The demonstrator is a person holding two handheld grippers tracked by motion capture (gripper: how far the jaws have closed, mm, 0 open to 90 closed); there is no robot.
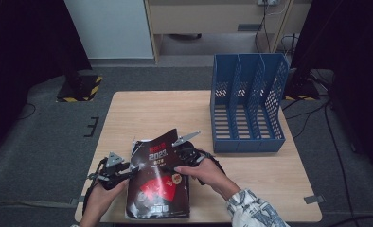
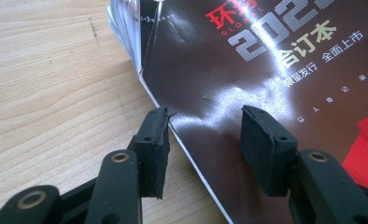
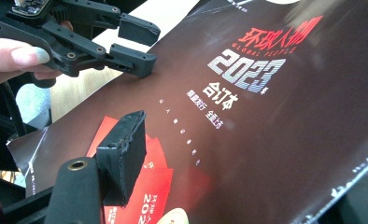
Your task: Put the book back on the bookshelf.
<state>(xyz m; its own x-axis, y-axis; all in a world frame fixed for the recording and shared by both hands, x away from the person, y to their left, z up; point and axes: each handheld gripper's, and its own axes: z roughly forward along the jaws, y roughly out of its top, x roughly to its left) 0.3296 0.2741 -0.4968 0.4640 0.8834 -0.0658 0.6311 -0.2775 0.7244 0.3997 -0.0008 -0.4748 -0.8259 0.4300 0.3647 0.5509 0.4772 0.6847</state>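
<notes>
A dark glossy magazine [image 1: 158, 189] with red print and "2023" on its cover lies at the table's near edge, its far end lifted. My left gripper [image 1: 123, 172] is at the magazine's left edge and open. In the left gripper view [image 2: 205, 116] one jaw rests at the cover's edge and the other stands over the cover [image 2: 266, 60]. My right gripper [image 1: 187, 153] is at the magazine's upper right, held by a hand. In the right gripper view one finger [image 3: 121, 154] stands above the raised cover [image 3: 266, 116], and the cover's edge hides the other. The left gripper [image 3: 140, 44] shows open across the cover.
A blue three-slot file rack [image 1: 248, 106] stands at the back right of the wooden table [image 1: 151, 113], a hand's width beyond the right gripper. Bare tabletop lies behind and left of the magazine. Cables run on the grey floor to the right.
</notes>
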